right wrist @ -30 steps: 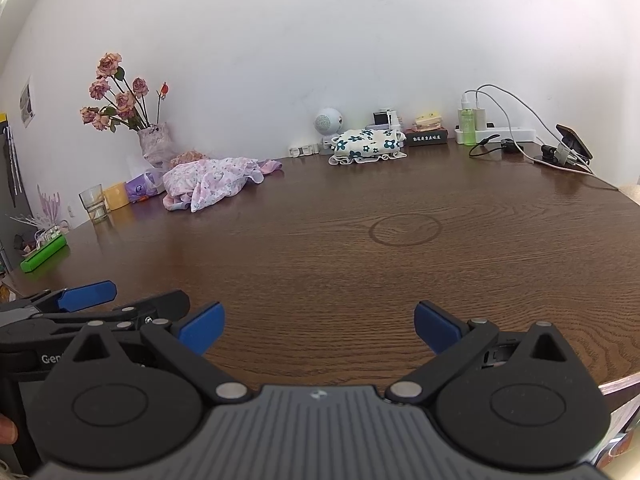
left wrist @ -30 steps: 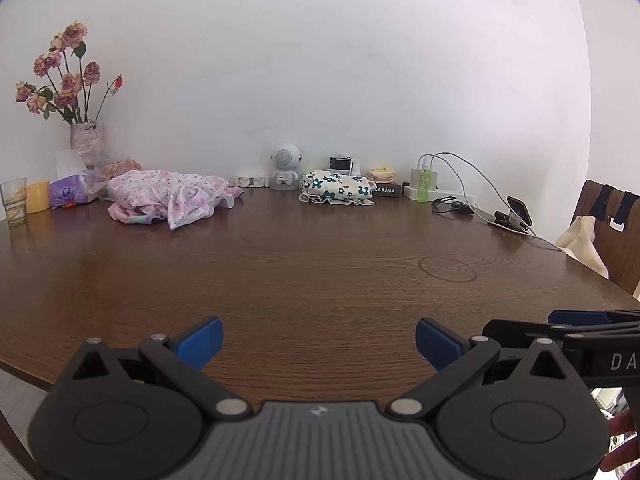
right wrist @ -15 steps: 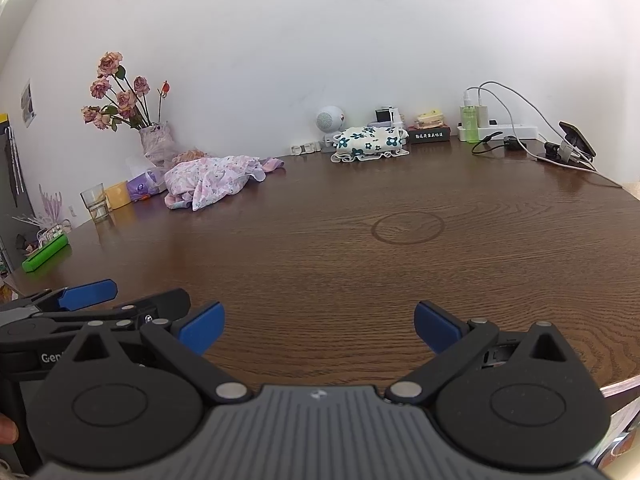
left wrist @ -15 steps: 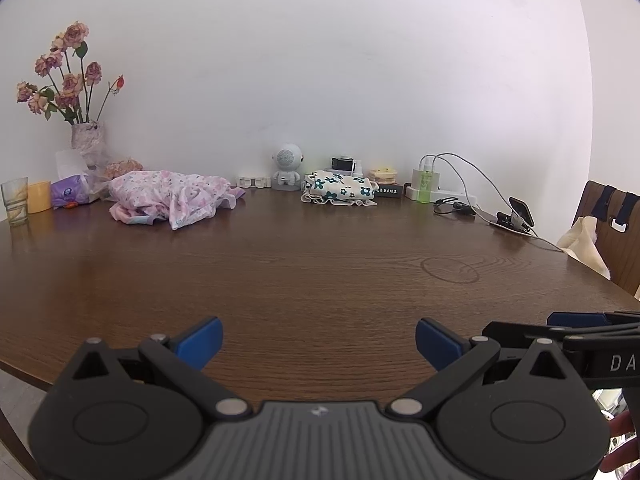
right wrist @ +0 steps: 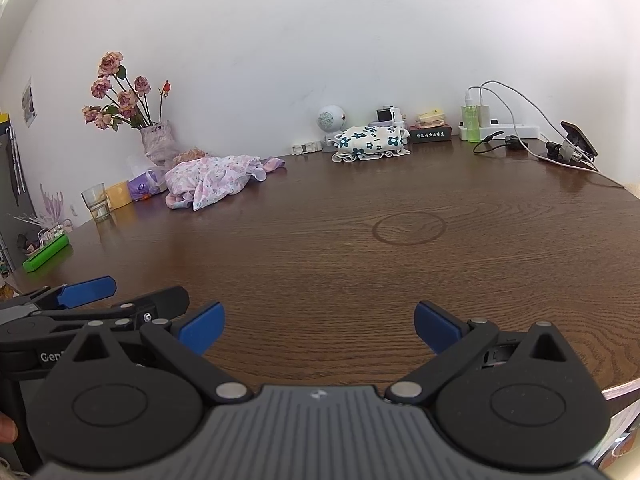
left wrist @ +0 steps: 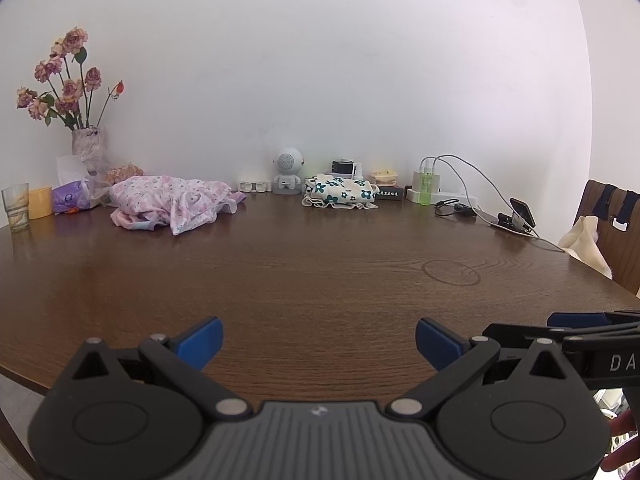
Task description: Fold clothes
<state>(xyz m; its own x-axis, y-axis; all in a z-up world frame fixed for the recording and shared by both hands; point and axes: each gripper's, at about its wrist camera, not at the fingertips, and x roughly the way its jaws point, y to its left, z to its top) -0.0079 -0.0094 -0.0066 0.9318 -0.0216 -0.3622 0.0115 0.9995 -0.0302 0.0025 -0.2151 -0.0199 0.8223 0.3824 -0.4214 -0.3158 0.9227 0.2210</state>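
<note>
Nothing moved; left claw (left wrist: 319, 340), right claw (right wrist: 319, 326) wide open, empty.

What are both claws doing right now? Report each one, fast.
Left claw: open, holding nothing, over the near edge of the table.
Right claw: open, holding nothing, over the same table edge.

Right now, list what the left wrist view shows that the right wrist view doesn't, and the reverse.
Only the left wrist view: a wooden chair with cream cloth draped on it.

Only the right wrist view: a green box at the table's left edge and a paper stuck on the wall.

Both: the crumpled pink garment, the folded floral garment, the flower vase, the drinking glass, and the open left claw and right claw.
</note>
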